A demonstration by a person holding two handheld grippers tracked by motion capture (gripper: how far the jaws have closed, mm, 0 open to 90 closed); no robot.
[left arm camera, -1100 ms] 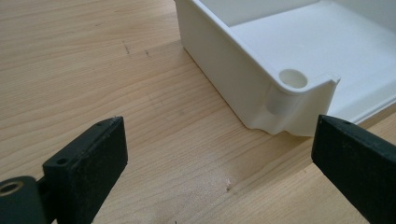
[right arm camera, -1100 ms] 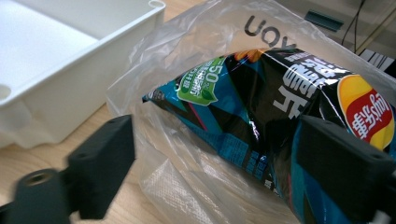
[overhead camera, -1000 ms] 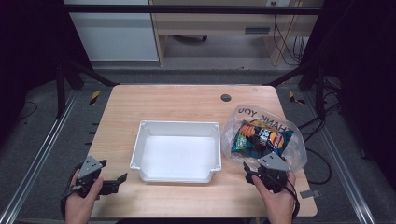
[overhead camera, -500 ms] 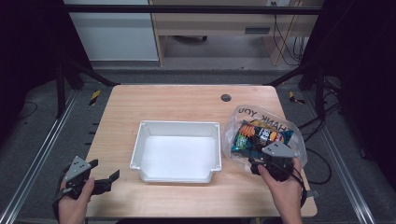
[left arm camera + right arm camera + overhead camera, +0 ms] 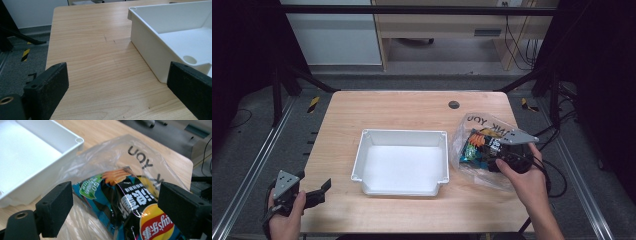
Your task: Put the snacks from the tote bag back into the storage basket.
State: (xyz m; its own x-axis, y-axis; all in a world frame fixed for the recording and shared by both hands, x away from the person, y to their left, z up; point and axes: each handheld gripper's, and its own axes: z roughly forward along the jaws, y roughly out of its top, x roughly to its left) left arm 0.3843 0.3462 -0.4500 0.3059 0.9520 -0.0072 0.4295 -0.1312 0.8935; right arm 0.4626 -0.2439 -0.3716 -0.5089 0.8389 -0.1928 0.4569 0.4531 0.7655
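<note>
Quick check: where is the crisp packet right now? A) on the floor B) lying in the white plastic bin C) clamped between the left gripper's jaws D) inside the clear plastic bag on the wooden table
D: the black and blue crisp packet shows through the clear plastic bag, which lies on the wooden table to the right of the white plastic bin.

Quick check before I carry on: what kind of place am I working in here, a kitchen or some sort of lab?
Likely a lab or test cell, not a kitchen: a bare wooden table ringed by black frame struts, loose cables on the floor behind, and metal rails alongside.
</note>
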